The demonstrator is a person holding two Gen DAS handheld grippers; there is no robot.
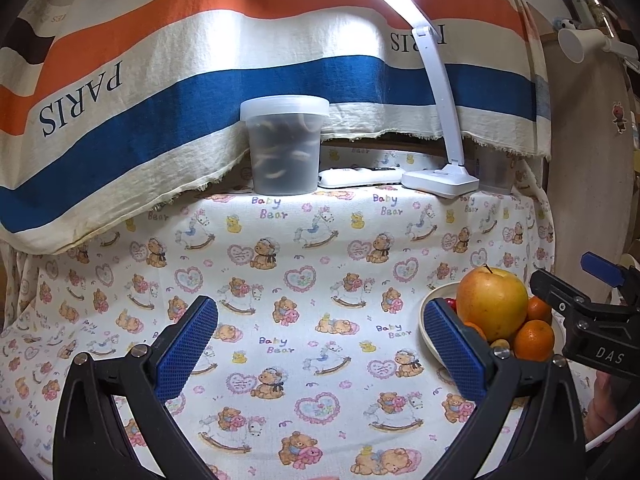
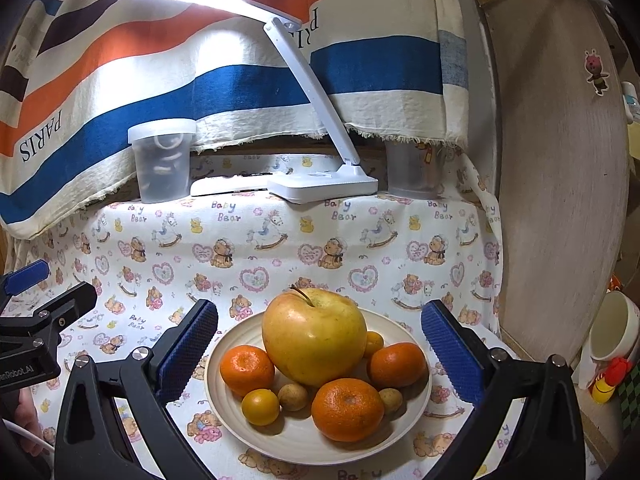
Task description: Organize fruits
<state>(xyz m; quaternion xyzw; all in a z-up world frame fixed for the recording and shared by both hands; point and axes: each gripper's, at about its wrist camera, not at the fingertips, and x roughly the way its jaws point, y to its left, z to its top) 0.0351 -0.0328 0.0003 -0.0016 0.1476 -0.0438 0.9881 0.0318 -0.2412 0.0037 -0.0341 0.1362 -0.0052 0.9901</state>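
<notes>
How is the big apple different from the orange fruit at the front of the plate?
The apple is yellow with a blush; the front orange is deep orange. The apple is far bigger and has a stem; the front orange has none. The apple looks smooth, the front orange dimpled. Both are round and sit on the plate.

- plate (image 1: 430,322) in left wrist view: mostly hidden behind the tongs' right finger and the fruit
- lidded tub (image 1: 285,145): contents too murky to tell
- small red item (image 1: 451,303) beside apple (image 1: 492,304): too hidden to identify
- lamp (image 1: 440,120) head cut off at top edge

Bare cloth (image 1: 304,280) left of plate (image 2: 224,392); jar (image 1: 285,146) behind.
</notes>
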